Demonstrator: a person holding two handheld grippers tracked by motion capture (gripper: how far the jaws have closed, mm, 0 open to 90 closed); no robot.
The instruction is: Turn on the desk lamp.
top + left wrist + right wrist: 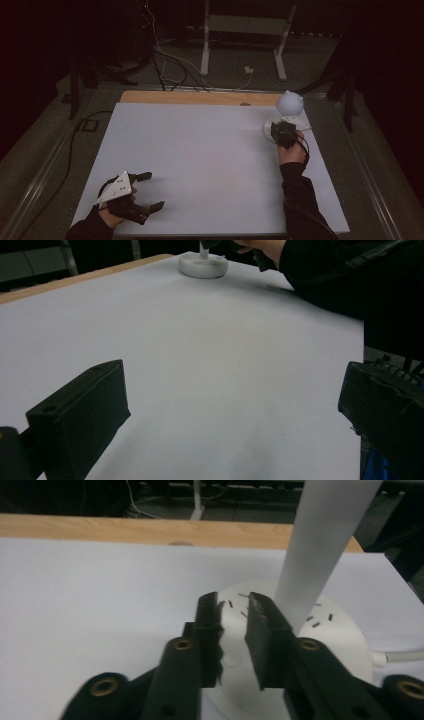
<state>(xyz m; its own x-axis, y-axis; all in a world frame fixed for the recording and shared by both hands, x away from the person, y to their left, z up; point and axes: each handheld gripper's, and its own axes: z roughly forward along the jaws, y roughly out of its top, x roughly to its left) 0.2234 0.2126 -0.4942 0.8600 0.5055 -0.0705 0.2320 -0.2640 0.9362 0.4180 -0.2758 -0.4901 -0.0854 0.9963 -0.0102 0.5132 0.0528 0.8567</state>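
The right gripper is seen in the high view over the round white plastic base of a small white desk lamp, held by a hand in a dark sleeve; in the right gripper view its two black jaws stand close together with only a narrow gap between them, nothing is clamped in that gap, and whether the tips touch the base beneath them cannot be told; the lamp's white stem rises just to the right of the right jaw, apart from it, and tilts away toward the upper right; small dark marks are scattered on the base around the stem; a white cable leaves the base at the far right; the rounded white lamp head sits just beyond the gripper in the high view.

Beyond the lamp lies the bare wooden edge of the table, and under everything a large white sheet covers the tabletop.

The left gripper, with its grey three-cornered plate, is held low at the near left corner of the sheet, well apart from the lamp; its jaws are spread wide and hold nothing; in the left gripper view the open sheet lies between them, and the lamp base stands far ahead beside the other sleeve.

Past the table, cables and a white metal frame are seen on the dark floor.
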